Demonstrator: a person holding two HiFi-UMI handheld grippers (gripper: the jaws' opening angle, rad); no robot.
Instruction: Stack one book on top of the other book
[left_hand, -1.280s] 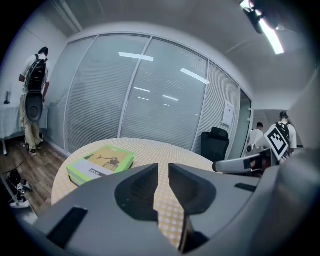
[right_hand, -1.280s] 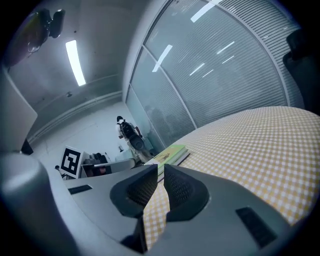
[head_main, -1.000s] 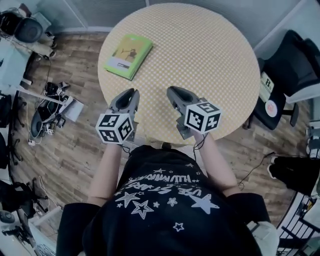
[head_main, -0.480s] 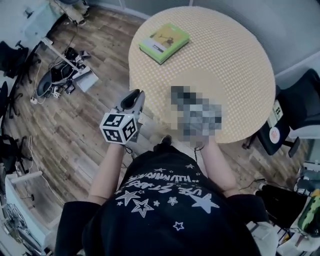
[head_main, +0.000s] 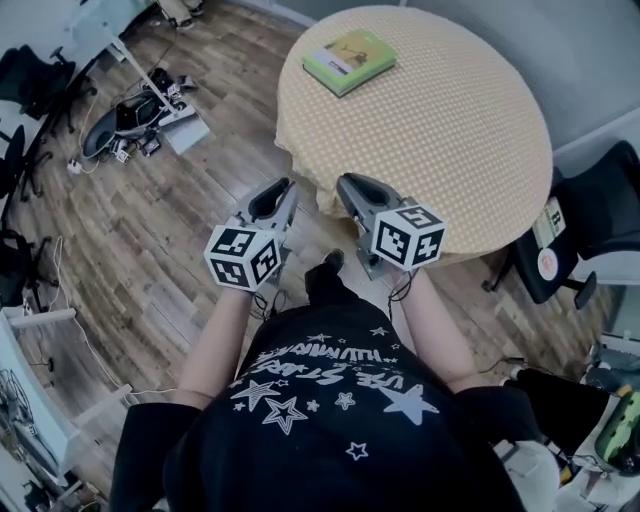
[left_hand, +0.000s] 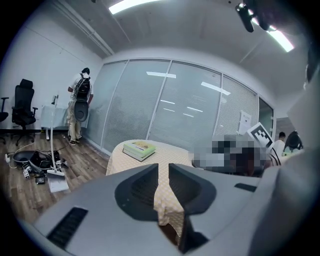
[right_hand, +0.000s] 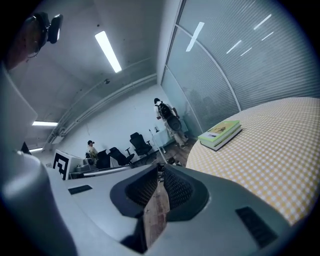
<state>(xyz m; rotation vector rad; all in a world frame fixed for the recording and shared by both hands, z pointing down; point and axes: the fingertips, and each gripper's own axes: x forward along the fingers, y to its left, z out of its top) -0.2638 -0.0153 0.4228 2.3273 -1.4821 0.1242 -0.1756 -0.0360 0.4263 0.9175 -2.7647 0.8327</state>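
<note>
You are holding the left gripper (head_main: 281, 190) over the wood floor (head_main: 150, 230), just off the near edge of the round table (head_main: 450, 130). Its jaws are standing a narrow slit apart and are gripping nothing; only the hanging cloth is showing through the gap. You are holding the right gripper (head_main: 347, 184) beside it, at the table's near rim. Its jaws are also sitting almost together, with a thin gap and nothing between them. The green book (head_main: 350, 60) is lying flat on the far left part of the table, well apart from both grippers and touching neither. In the left gripper view it is sitting above the jaw gap and a little to its left. In the right gripper view it is lying off to the upper right of the jaws. Whether a second book is lying under the green cover, you cannot tell from here.
</note>
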